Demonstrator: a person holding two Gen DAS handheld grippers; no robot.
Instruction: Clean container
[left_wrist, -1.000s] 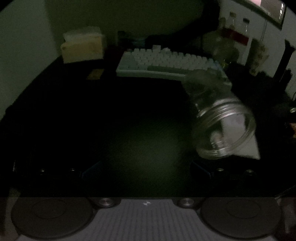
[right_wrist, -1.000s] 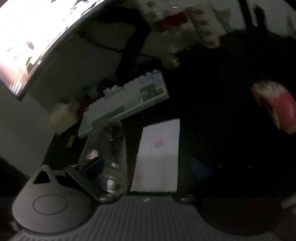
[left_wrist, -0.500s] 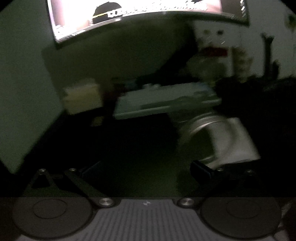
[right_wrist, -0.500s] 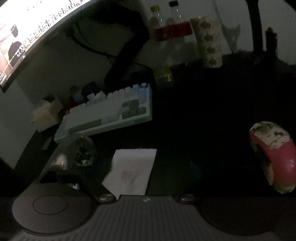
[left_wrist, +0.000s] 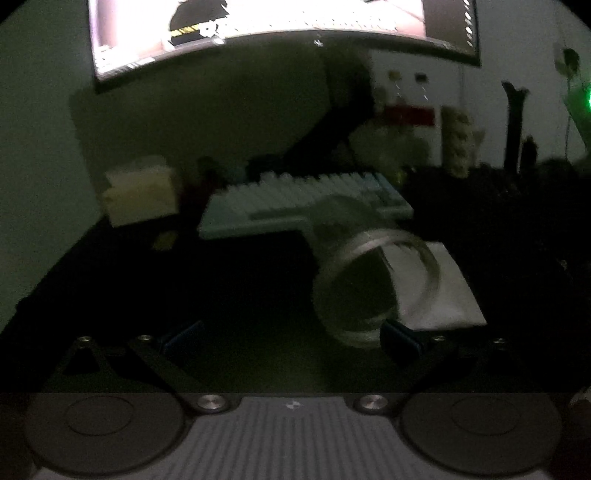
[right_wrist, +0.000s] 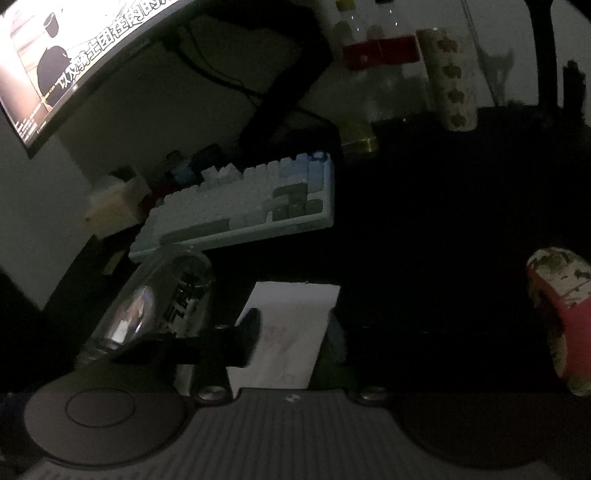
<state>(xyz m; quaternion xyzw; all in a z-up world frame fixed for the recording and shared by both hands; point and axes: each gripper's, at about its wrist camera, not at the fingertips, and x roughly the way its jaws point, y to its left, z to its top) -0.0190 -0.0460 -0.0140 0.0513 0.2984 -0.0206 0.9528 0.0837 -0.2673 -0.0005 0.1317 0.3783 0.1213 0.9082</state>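
Note:
A clear glass jar lies tilted on the dark desk, its open mouth toward the left wrist camera. My left gripper is open, and its right fingertip sits at the jar's rim. A white tissue lies flat just right of the jar. In the right wrist view the jar shows at lower left with dark lettering, and the tissue lies beside it. My right gripper is open over the tissue; its left finger shows, the right one is lost in the dark.
A white keyboard lies behind the jar, under a lit curved monitor. A pale tissue box stands at back left. Bottles and a patterned cup stand at the back. A red and white object lies at right.
The left wrist view tilted up from the desk to take in the monitor, and the jar now sits closer to my left gripper's right finger. The right gripper swung over the tissue.

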